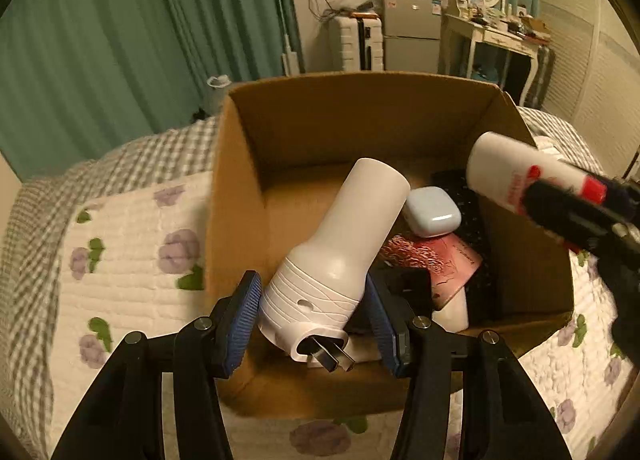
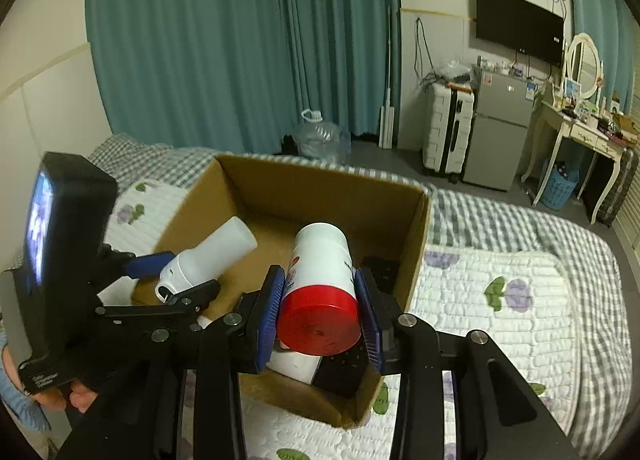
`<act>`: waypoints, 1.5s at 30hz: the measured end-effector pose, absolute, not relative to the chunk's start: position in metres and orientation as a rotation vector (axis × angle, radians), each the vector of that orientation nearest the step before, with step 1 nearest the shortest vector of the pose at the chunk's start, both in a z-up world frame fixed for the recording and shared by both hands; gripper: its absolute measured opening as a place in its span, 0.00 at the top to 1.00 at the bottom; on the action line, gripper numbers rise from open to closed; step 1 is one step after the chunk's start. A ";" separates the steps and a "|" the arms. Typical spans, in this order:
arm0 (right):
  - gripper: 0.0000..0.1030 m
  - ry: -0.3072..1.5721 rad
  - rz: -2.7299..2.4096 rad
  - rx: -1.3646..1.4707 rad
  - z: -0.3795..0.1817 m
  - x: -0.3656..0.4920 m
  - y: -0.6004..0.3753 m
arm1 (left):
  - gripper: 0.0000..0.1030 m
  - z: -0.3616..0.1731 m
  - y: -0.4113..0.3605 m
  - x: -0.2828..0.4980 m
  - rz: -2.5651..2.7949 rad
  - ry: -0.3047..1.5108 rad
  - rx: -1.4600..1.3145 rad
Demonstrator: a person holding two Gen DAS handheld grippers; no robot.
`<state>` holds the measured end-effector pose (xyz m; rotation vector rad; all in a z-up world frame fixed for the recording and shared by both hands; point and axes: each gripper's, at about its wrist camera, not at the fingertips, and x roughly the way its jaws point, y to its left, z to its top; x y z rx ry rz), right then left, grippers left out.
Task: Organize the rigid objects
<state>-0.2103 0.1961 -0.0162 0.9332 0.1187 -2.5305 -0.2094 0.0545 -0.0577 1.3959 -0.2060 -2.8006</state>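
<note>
An open cardboard box (image 1: 360, 108) sits on the bed. My left gripper (image 1: 312, 320) is shut on a white plug-in device with metal prongs (image 1: 340, 244) and holds it tilted over the box's near left side. My right gripper (image 2: 320, 316) is shut on a white bottle with a red cap (image 2: 320, 280) above the box (image 2: 416, 244). That bottle (image 1: 520, 172) and the right gripper (image 1: 580, 216) show at the right in the left wrist view. The left gripper (image 2: 180, 280) and its white device (image 2: 208, 256) show at the left in the right wrist view.
Inside the box lie a pale blue case (image 1: 432, 212), a red booklet (image 1: 436, 260) and dark items (image 2: 380, 272). A floral quilt (image 1: 132, 244) and checked bedding (image 2: 560, 236) surround the box. Beyond the bed stand curtains, a suitcase (image 2: 444, 132), a fridge and a desk.
</note>
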 end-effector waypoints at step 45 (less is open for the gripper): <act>0.18 0.139 -2.711 0.806 0.067 -0.172 0.197 | 0.29 0.081 0.030 -0.093 -3.027 -0.083 0.805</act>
